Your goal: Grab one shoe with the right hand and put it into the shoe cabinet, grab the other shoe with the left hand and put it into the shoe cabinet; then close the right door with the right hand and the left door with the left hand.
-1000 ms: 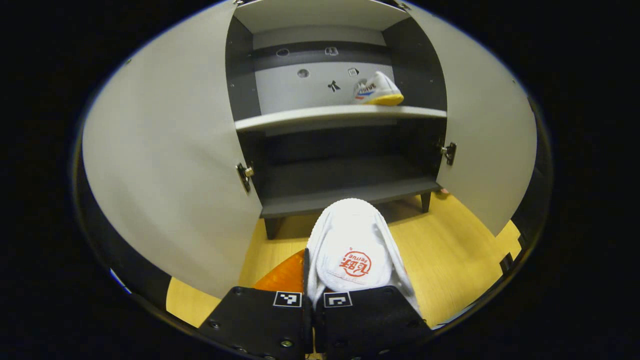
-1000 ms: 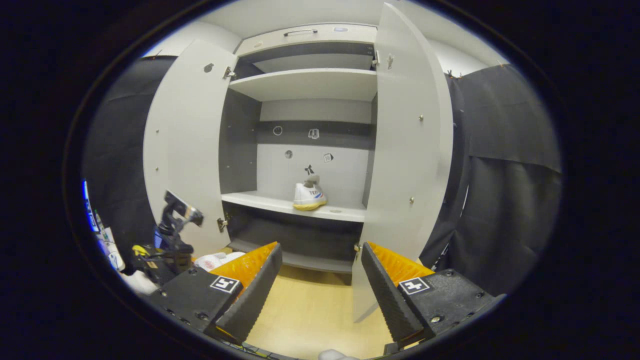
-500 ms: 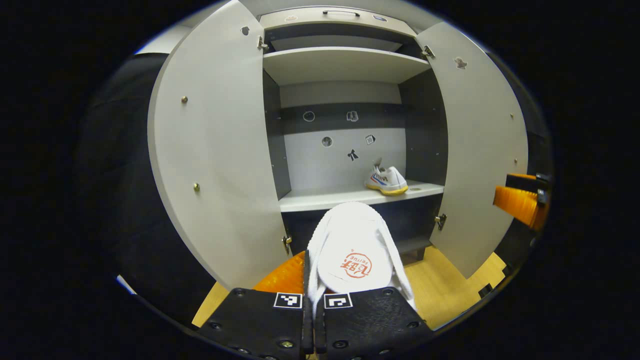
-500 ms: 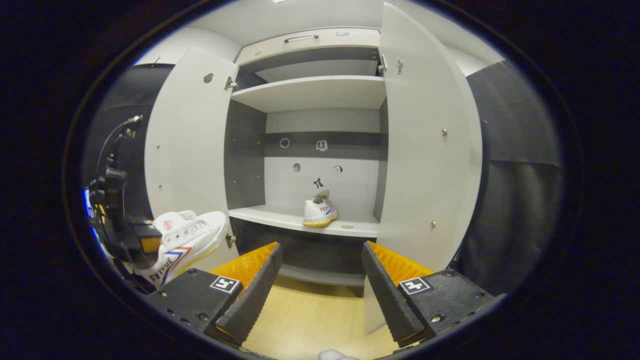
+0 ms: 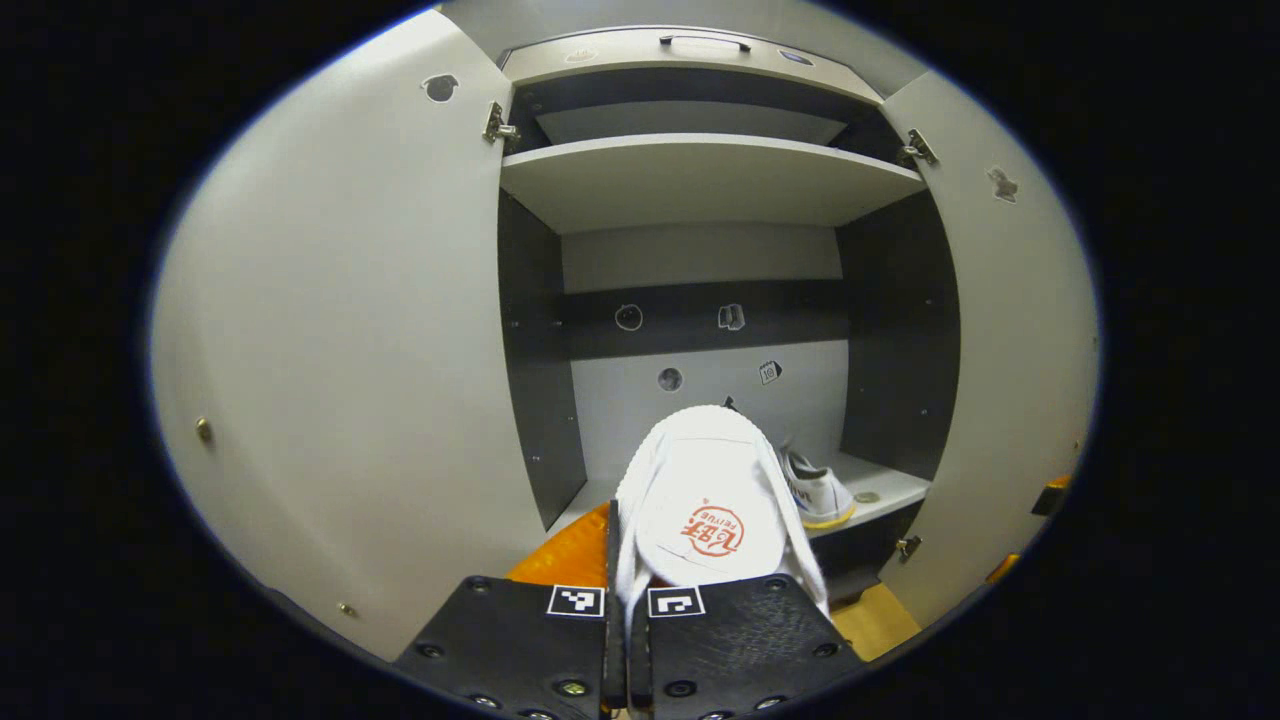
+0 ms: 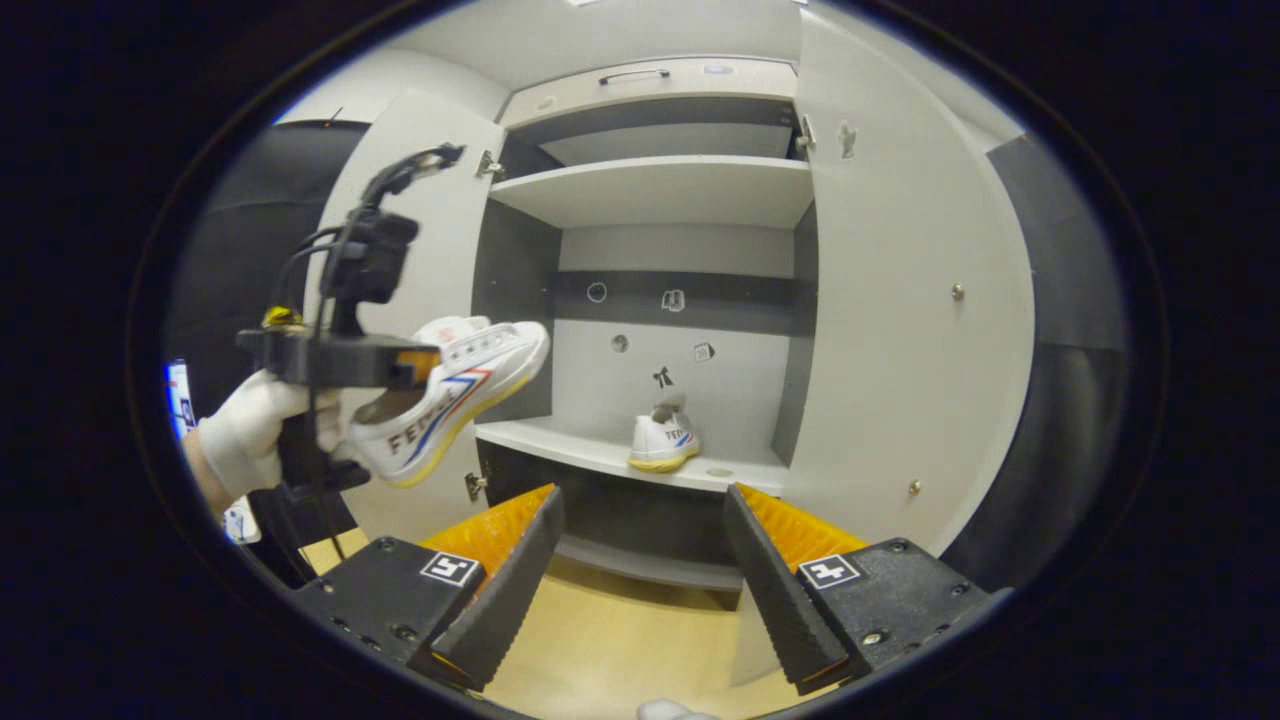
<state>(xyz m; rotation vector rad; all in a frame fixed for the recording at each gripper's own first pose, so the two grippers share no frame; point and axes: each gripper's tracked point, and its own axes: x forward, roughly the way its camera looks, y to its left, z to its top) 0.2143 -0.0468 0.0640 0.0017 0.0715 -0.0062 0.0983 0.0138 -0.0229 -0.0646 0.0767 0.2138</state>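
In the right gripper view, a gloved hand (image 6: pixel 245 430) at the far left is holding the left gripper (image 6: pixel 405 362), which is carrying a white canvas sneaker (image 6: pixel 455 395) in the air just in front of the open left door (image 6: pixel 440 230), its toe pointing toward the shoe cabinet (image 6: pixel 650 190). In the left gripper view the fingers of that gripper are pressing together on the sneaker's heel end, with the tongue and collar rising directly ahead of them, so the claw is clamped on the shoe. Further right, on the middle shelf (image 6: pixel 600 455), the other sneaker (image 6: pixel 662 442) is already sitting upright near the shelf's right half, heel toward the viewer. The free space on the shelf lies to its left. At the bottom of the right gripper view, the right gripper (image 6: pixel 640 560) is hanging with its jaws wide apart, holding nothing. At the far right, the right door (image 6: pixel 900 330) is standing open.

The sneaker is likely light, with a soft canvas upper that is folding under the pinch and a stiffer rubber sole. The heel collar gives a fair hold, but the toe may sag or swing, so setting it down sole-first looks wise. Both doors are not yet closed
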